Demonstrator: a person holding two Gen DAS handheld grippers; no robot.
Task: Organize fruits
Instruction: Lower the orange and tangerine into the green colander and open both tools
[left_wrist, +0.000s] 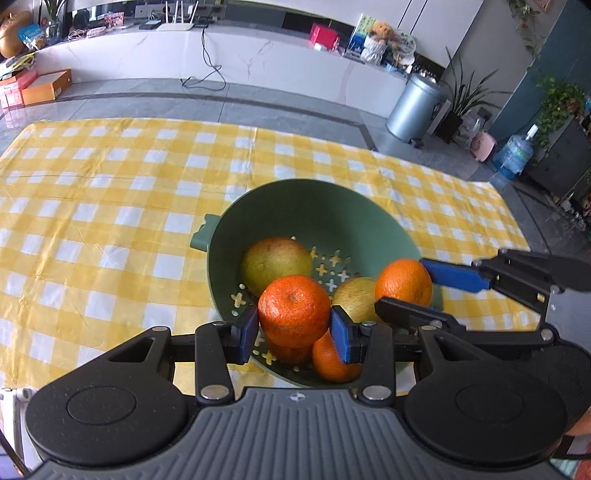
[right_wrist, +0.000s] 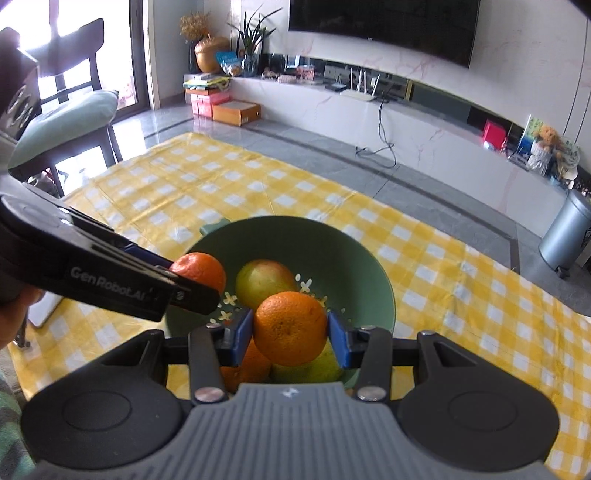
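Yellow-checked tabletop (left_wrist: 110, 221): both hand-held grippers, left (left_wrist: 293, 328) and right (right_wrist: 290, 328), pinch firm, light, pebbly oranges (left_wrist: 293, 310) across the middle over your colander (left_wrist: 295, 206); squeeze gently.

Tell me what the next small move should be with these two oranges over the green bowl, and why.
Probably lower both and let go. The left gripper is shut on one orange and the right gripper on another orange, both already hanging over the green colander bowl, where an apple and more fruit already lie.
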